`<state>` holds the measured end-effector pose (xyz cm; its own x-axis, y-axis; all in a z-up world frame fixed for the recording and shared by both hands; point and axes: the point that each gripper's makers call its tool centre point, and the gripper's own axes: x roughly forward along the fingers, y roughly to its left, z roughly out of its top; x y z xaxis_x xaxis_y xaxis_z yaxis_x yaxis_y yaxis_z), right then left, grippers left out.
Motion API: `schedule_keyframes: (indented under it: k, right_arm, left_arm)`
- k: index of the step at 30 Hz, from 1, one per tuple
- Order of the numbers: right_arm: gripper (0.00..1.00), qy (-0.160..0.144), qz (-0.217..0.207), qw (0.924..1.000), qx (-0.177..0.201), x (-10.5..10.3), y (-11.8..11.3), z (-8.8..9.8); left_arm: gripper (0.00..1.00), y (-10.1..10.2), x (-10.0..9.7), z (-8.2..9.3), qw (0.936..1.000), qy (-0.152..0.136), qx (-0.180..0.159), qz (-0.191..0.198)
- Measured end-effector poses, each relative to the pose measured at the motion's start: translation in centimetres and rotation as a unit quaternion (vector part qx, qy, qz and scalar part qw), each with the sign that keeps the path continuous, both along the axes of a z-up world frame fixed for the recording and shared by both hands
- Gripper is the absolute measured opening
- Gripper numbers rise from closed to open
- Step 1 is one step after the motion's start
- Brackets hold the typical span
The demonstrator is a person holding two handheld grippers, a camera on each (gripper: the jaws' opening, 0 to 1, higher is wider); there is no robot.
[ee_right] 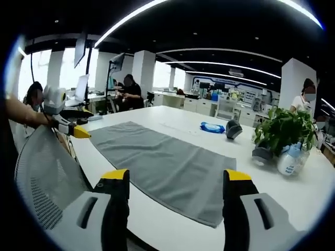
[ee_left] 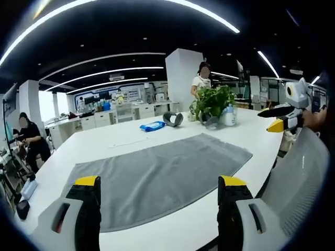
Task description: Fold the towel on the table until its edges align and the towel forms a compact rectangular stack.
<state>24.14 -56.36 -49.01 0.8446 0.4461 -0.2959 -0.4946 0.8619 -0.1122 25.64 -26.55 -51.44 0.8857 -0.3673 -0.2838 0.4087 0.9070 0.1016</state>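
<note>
A grey towel (ee_left: pixel 157 175) lies spread flat in one layer on the white table (ee_left: pixel 104 144). My left gripper (ee_left: pixel 159 183) hovers open at the towel's near long edge, holding nothing between its yellow-tipped jaws. The right gripper (ee_left: pixel 269 119) comes in from the right beyond the table's corner, off the towel. In the right gripper view the same towel (ee_right: pixel 162 167) runs away to the left across the table (ee_right: pixel 172 123). My right gripper (ee_right: pixel 176 175) is open above the towel's near end. A hand holds the left gripper (ee_right: pixel 85 123) at the far end, by the table edge.
A mesh chair back (ee_left: pixel 301 178) (ee_right: pixel 42 178) stands close against the near table edge. A potted plant (ee_left: pixel 212 102) (ee_right: pixel 282 130), a white bottle (ee_right: pixel 290 159), a blue packet (ee_left: pixel 152 126) (ee_right: pixel 212 127) and a grey object (ee_left: pixel 172 118) (ee_right: pixel 233 129) sit beyond the towel. People work at desks behind.
</note>
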Motion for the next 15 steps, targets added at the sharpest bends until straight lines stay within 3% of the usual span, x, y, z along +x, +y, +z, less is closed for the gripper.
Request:
schedule_keyframes:
  k: [6,12,15]
  right_arm:
    - [0.69,0.007,-0.023,0.9997,-0.002,0.3,-0.8,-0.3]
    - [0.67,0.022,-0.013,0.9996,-0.014,0.3,-0.3,-1.0]
    - [0.67,0.017,-0.016,0.9995,-0.022,0.2,-0.5,-0.9]
  left_arm:
    - [0.95,-0.6,-0.2,-0.4,0.9998,0.009,-0.001,-0.016]
    - [0.96,0.3,0.0,0.8,0.9997,-0.017,-0.016,0.004]
    - [0.96,0.0,0.0,0.8,0.9997,-0.018,-0.017,-0.005]
